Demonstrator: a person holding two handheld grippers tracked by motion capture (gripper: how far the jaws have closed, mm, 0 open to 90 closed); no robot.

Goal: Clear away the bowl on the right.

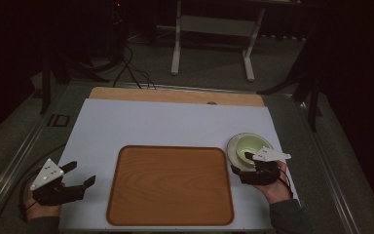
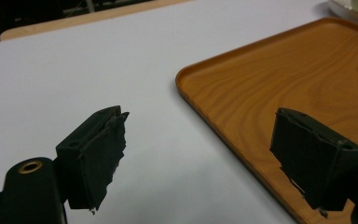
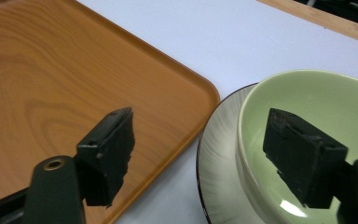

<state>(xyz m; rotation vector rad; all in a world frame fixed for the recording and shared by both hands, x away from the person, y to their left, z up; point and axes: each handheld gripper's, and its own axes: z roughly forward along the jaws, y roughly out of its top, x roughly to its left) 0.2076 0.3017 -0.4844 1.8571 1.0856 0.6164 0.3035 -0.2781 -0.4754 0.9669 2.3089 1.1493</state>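
Dim room, white table (image 1: 175, 122), bowl (image 3: 317, 107) partly behind right tool (image 3: 200, 158)

tray (image 1: 170, 185): wood-grain, rounded corners, flat mid-worktop | bowl (image 1: 250, 145): pale green, upright, apparently empty, on plate | plate (image 1: 233, 155): pale, dark-rimmed, just right of tray, seemingly not touching

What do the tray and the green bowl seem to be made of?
Tray: wood or wood-look laminate, judging by its printed-looking grain and smooth satin surface. Green bowl: probably glazed ceramic, since it is glossy with a bright highlight and has a thick rim.
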